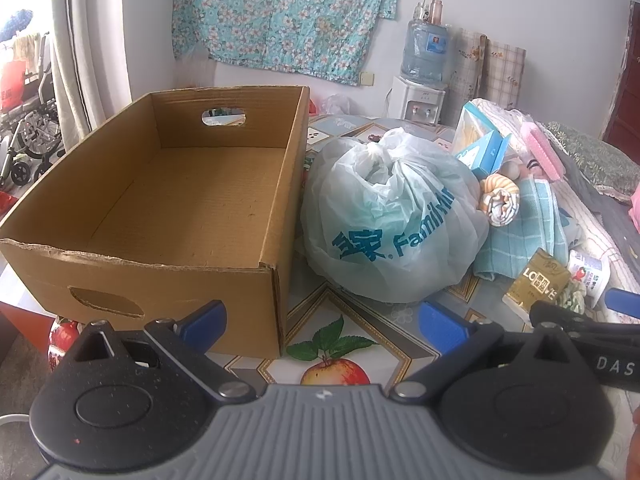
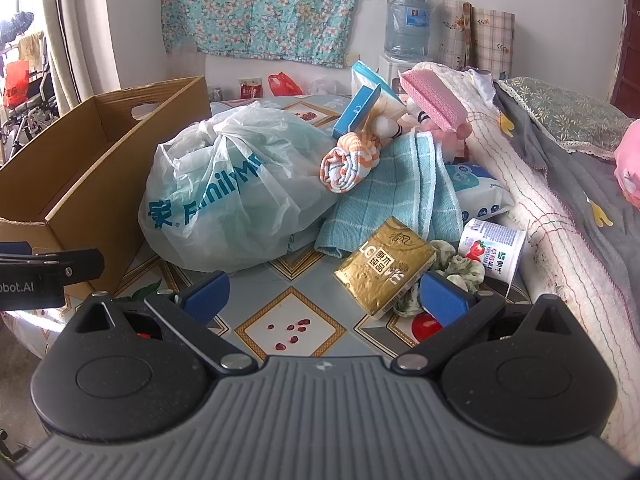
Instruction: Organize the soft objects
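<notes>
**Two open tools before an empty box and a heap of soft things**

Nearest to the cameras, the left tool (image 1: 322, 318) has its blue fingers spread wide apart and holds nothing. The right tool (image 2: 324, 294) is also wide open and empty. Both hover low over the desk (image 2: 292, 308), which wears a cloth printed with fruit pictures.

Just in front of the right tool lies a gold packet (image 2: 386, 266) with the letters "LO" and Chinese characters. It lies partly over a green scrunchie (image 2: 460, 266). Beside these a white cup (image 2: 492, 248) lies on its side, with a strawberry picture on its label.

In front of the left tool stands the cardboard box (image 1: 160, 200), open at the top, with an oval handle hole in its far wall. Its floor is bare; nothing is inside it. Just to the right of the box sits a knotted plastic bag (image 1: 392, 220), pale and half transparent, printed with "Family" in teal letters. What is inside it cannot be told.

Behind the bag, a blue checked towel (image 2: 404, 196) lies with a rolled orange striped cloth (image 2: 348, 160) on top of it. Farther back a blue carton (image 2: 356, 114) leans, and a pink sponge (image 2: 434, 100) rests on the pile near the bed (image 2: 560, 184).

At the far wall a water dispenser (image 1: 418, 100) carries a large bottle.
</notes>
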Motion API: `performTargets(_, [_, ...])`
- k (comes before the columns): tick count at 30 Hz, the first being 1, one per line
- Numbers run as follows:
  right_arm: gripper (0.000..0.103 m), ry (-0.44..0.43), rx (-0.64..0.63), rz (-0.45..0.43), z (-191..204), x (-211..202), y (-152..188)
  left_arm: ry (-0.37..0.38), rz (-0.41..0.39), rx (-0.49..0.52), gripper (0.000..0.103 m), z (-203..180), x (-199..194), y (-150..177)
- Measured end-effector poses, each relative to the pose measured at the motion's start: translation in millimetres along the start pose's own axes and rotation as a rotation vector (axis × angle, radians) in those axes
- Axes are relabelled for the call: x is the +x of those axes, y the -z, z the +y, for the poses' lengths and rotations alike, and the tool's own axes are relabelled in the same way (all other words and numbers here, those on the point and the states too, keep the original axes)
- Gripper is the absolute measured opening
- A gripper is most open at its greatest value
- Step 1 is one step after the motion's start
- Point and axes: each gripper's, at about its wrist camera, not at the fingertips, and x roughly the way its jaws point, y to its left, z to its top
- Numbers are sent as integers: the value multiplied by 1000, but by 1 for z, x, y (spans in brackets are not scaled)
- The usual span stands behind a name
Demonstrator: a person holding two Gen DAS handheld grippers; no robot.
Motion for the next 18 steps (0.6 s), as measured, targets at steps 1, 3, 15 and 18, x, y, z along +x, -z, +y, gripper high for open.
performTargets(1, [102, 0, 0, 0, 0, 0, 0, 0, 1, 0, 103, 0, 0, 0])
performTargets(3, [102, 0, 0, 0, -1, 0, 0, -2, 0, 0, 103, 0, 0, 1])
performTargets(15, [102, 18, 63, -9, -22, 0, 9, -1, -26, 77, 103, -20, -4, 6])
performTargets(18, [102, 40, 102, -7, -37, 1, 14, 22, -32, 118, 103, -31, -5, 7])
